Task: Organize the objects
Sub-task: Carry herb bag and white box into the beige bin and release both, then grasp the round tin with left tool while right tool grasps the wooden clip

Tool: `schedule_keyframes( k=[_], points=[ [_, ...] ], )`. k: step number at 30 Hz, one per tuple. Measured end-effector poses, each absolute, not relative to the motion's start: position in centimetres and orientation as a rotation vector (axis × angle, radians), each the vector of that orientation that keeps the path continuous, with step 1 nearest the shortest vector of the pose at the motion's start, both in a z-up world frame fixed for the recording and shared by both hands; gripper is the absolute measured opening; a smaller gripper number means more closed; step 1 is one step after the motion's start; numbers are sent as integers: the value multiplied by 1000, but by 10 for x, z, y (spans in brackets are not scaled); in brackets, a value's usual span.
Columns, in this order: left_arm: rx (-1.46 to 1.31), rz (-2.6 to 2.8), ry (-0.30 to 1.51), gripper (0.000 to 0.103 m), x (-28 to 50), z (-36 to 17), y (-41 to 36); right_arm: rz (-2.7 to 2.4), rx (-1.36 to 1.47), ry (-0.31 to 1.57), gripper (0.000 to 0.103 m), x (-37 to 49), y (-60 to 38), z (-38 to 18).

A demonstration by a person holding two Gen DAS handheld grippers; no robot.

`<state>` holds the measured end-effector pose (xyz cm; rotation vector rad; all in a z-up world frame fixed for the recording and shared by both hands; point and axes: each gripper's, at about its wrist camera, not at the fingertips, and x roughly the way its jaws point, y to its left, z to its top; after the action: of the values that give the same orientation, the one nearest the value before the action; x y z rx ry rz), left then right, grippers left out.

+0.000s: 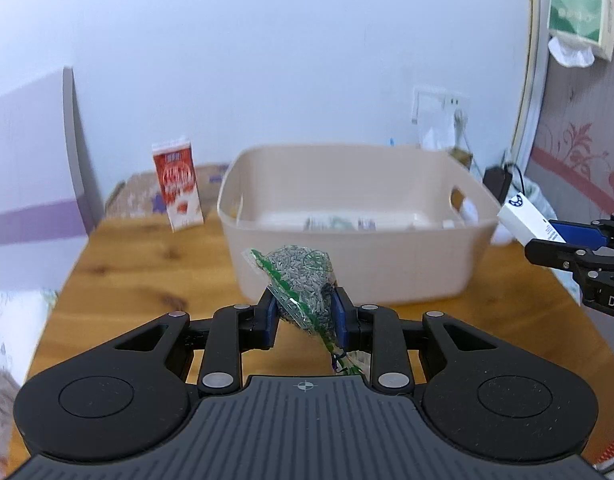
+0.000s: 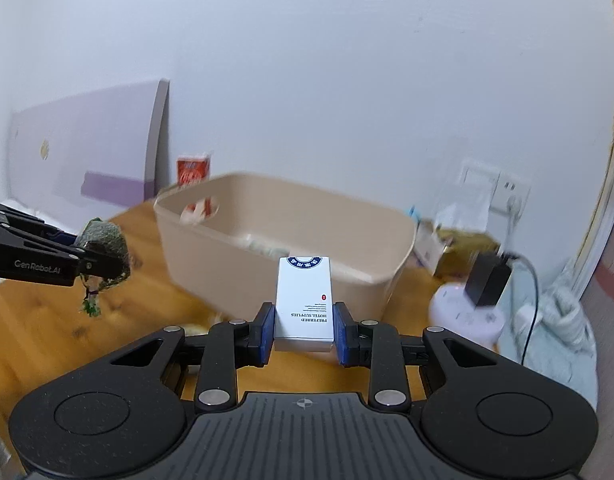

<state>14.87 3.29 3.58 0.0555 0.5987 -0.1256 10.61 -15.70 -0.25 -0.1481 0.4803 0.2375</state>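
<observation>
My left gripper (image 1: 305, 312) is shut on a clear green-printed bag of grey seeds (image 1: 303, 276), held above the wooden table in front of a beige plastic bin (image 1: 347, 264). My right gripper (image 2: 305, 326) is shut on a small white box with blue print (image 2: 305, 300), held in front of the bin (image 2: 267, 248). The bin holds a few flat packets. In the left wrist view the right gripper (image 1: 547, 240) and its white box (image 1: 525, 220) show at the right. In the right wrist view the left gripper (image 2: 87, 256) with the seed bag (image 2: 105, 256) shows at the left.
A red and white carton (image 1: 178, 190) stands on the table (image 1: 127, 280) left of the bin, by a cardboard box. A purple and white panel (image 2: 91, 148) leans on the wall. A wall socket (image 2: 495, 188), a black adapter (image 2: 487, 280) with cable and clutter lie right of the bin.
</observation>
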Motion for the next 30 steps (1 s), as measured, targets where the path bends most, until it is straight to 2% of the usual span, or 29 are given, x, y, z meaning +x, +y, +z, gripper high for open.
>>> schedule_keyframes(
  k=[7, 13, 25, 27, 28, 29, 30],
  points=[
    [73, -103, 552, 28, 197, 60, 21, 197, -141, 401, 28, 135, -165, 25],
    [90, -105, 560, 28, 247, 61, -2, 158, -155, 386, 28, 176, -167, 31],
    [109, -131, 719, 29, 312, 4, -35, 149, -173, 555, 28, 241, -165, -11],
    [107, -160, 749, 33, 313, -1, -35, 152, -167, 577, 28, 246, -166, -16],
    [101, -163, 750, 43, 312, -1, -34, 156, -165, 581, 34, 247, -166, -17],
    [92, -156, 740, 60, 309, 0, -32, 158, -167, 574, 39, 246, -166, -19],
    [83, -148, 724, 70, 306, 3, -30, 157, -179, 567, 41, 245, -165, -20]
  ],
)
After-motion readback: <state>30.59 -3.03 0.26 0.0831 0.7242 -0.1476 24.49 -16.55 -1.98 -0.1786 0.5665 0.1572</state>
